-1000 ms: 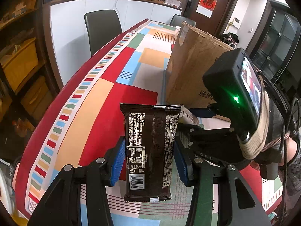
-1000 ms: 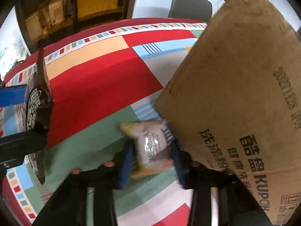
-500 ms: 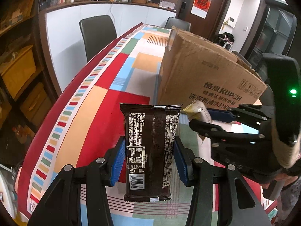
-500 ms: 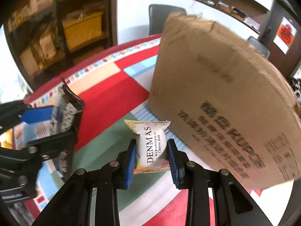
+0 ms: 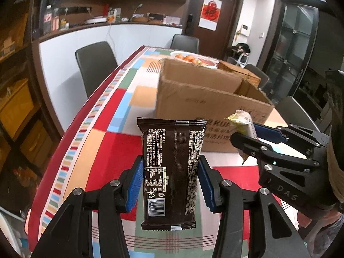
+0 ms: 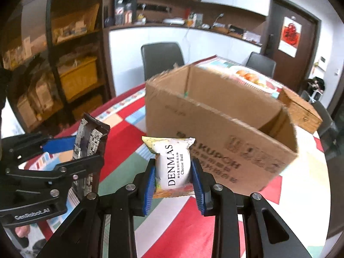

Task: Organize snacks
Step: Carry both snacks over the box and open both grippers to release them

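Left claw (image 5: pixel 169 185) is pinching a dark brown snack packet (image 5: pixel 171 167) across its width, blue pads pressed to both long edges, the packet held upright and clear of the bench (image 5: pixel 120 142). Right claw (image 6: pixel 173 182) is pinching a small white pouch marked DENMAS Cheese Ball (image 6: pixel 173 165), likewise gripped at its sides and lifted off the patterned cloth. Both packets are gripped by the flanks, presumably so that the sealed ends stay free and each can be dropped without snagging. An open cardboard box (image 6: pixel 215 129) stands on the bench beyond both claws, toward the far end, its top flaps open and its interior partly visible; it is judged to be the destination for the snacks. Neither packet is over the opening yet; both are held just in front of the box's near wall. A plate of orange food (image 5: pixel 187 58) is seen behind the box. Box contents cannot be made out.
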A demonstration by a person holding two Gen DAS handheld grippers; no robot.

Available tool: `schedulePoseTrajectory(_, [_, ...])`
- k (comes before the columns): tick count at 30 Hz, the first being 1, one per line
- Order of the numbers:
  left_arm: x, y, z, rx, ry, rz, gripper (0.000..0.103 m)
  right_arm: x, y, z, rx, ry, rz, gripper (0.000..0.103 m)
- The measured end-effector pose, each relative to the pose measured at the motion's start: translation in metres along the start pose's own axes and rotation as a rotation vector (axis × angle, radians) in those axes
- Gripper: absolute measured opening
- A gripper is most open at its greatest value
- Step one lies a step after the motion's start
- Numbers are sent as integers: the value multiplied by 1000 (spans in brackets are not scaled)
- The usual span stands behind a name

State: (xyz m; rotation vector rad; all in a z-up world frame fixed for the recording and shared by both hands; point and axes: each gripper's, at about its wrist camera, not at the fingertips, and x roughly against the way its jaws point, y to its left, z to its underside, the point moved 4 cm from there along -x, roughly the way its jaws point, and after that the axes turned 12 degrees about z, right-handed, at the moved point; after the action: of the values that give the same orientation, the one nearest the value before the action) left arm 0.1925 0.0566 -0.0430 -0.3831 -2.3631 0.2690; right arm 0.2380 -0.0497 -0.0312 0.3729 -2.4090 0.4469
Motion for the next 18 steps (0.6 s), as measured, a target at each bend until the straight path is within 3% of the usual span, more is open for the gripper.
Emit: schedulePoseTrajectory(18, [10, -58, -57, -139, -114, 55, 48, 43, -67, -21, -169, -134, 110, 33])
